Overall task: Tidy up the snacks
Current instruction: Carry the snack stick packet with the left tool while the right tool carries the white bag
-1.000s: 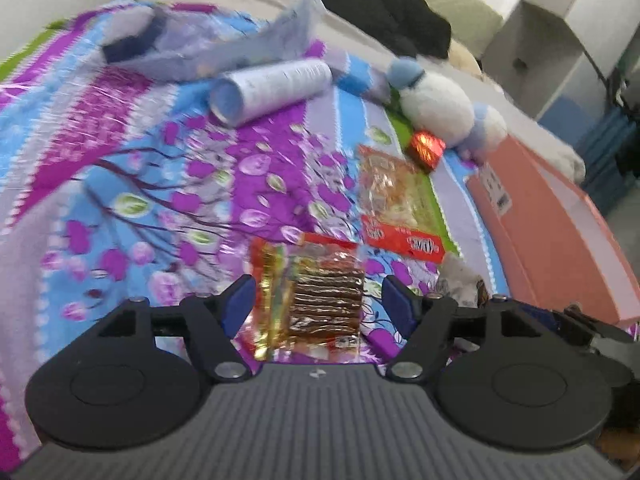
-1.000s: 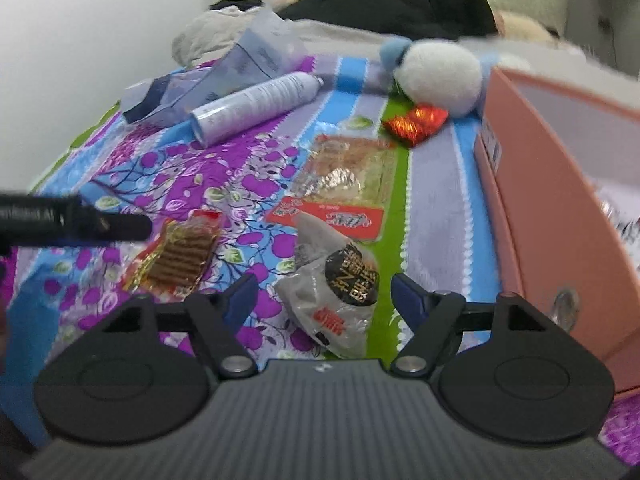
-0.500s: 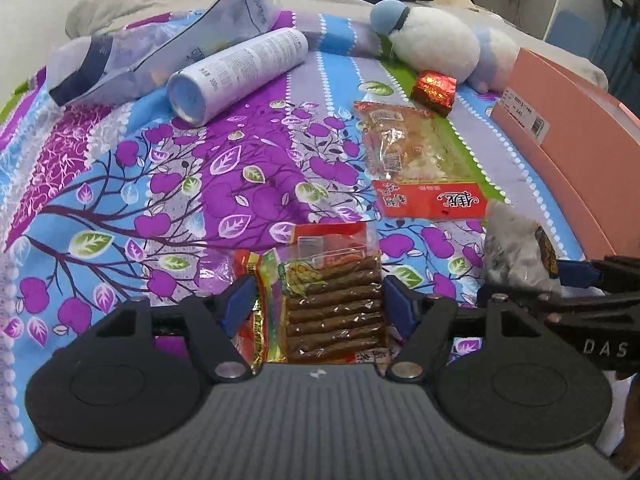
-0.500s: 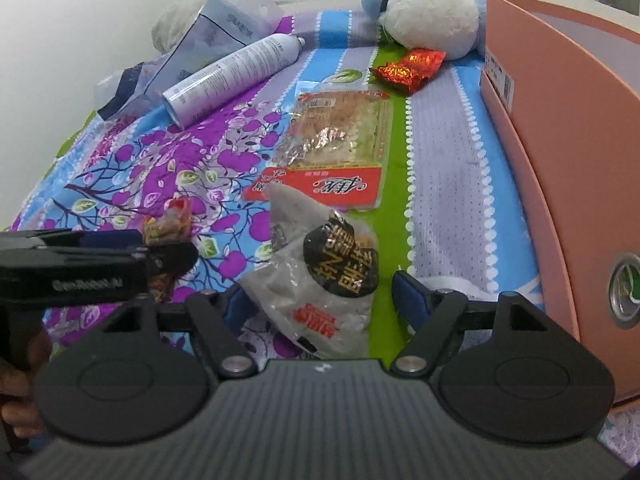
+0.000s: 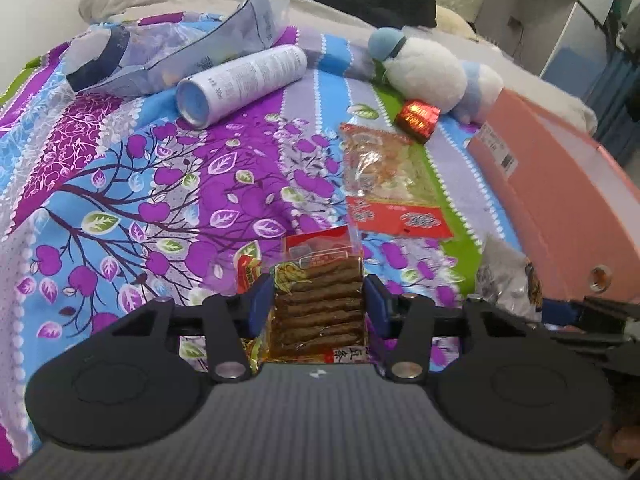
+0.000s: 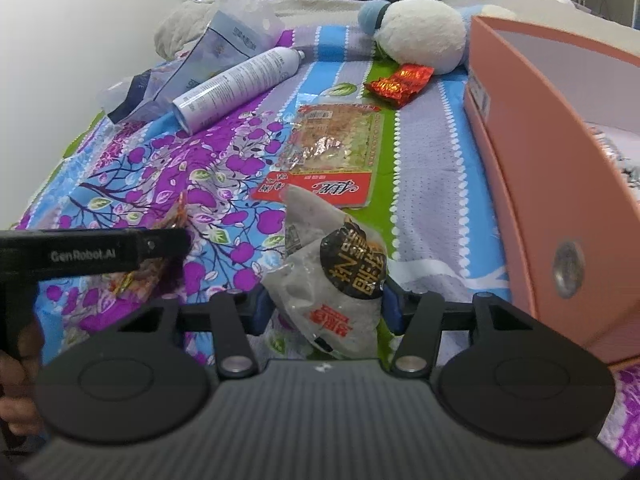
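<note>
Snacks lie on the floral bedspread (image 5: 168, 184). Left gripper (image 5: 318, 302), jaws just closing, pinches the crinkly packet of brown sticks (image 5: 320, 300) at its edges; right gripper (image 6: 326, 306) squeezes the soft grey bun wrapper (image 6: 332, 276). Both look light, slippery and crushable.

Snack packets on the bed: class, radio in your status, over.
Left gripper closing on brown stick snack. Right gripper closing on grey bun packet. Pink box open. Nothing blocking.
</note>
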Demonstrator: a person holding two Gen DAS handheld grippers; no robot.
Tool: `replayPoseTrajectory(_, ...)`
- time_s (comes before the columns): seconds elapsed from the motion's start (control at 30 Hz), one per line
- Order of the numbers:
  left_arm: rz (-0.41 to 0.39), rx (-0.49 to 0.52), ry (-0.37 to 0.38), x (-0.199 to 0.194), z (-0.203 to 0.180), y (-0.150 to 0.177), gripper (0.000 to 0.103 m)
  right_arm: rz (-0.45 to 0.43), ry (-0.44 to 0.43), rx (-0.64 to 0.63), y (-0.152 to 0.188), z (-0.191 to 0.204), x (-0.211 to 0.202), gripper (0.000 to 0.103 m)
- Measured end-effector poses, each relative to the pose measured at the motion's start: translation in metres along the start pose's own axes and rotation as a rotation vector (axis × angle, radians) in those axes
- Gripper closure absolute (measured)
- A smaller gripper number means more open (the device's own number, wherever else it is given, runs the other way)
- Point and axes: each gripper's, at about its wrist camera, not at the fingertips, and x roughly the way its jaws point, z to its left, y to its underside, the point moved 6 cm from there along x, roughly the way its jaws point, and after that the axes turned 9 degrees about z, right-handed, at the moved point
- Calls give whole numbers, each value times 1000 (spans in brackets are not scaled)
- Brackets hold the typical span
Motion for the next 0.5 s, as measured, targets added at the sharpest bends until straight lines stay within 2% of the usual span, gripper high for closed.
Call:
replayPoseTrajectory(0.27, -22, -23, 81, -42, -21, -4, 48, -35, 39, -6, 1, 6, -46, 47)
replayPoseTrajectory(0.5, -41, 25, 148, -88, -43, -12, 49, -66, 83, 24, -3, 16, -82, 47)
